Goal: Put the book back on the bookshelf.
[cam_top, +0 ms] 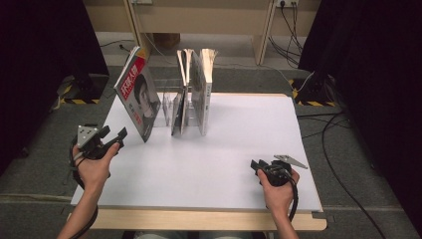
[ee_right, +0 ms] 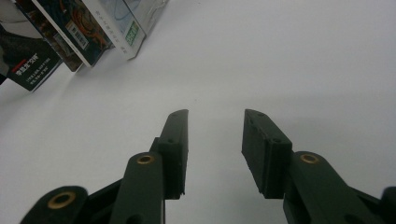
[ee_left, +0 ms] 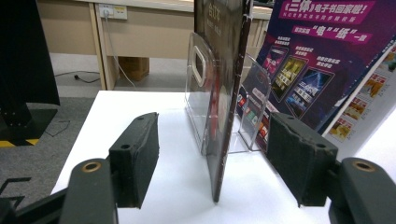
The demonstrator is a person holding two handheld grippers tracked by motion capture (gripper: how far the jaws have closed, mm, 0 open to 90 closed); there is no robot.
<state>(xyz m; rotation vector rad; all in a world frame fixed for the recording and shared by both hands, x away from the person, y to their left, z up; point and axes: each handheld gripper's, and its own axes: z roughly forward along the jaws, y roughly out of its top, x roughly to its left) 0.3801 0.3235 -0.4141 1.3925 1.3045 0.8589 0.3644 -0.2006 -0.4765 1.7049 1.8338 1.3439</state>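
A magazine with a red cover (cam_top: 137, 97) leans left against a clear acrylic rack (cam_top: 166, 99) on the white table (cam_top: 234, 149). Several upright books (cam_top: 196, 92) stand in the rack beside it. My left gripper (cam_top: 115, 133) is open at the magazine's lower near corner. In the left gripper view the jaws (ee_left: 215, 120) stand wide on either side of the magazine's thin edge (ee_left: 224, 93) without touching it, and a purple cover (ee_left: 317, 56) shows to the right. My right gripper (cam_top: 256, 165) rests open on the table at the front right, with nothing between its jaws (ee_right: 215, 113).
Lower corners of the books (ee_right: 70, 32) show at the upper left of the right gripper view. Behind the table are wooden desk legs (cam_top: 261, 35) and a cardboard box (cam_top: 166, 39). Cables (cam_top: 338, 129) lie on the floor to the right. Dark curtains hang on both sides.
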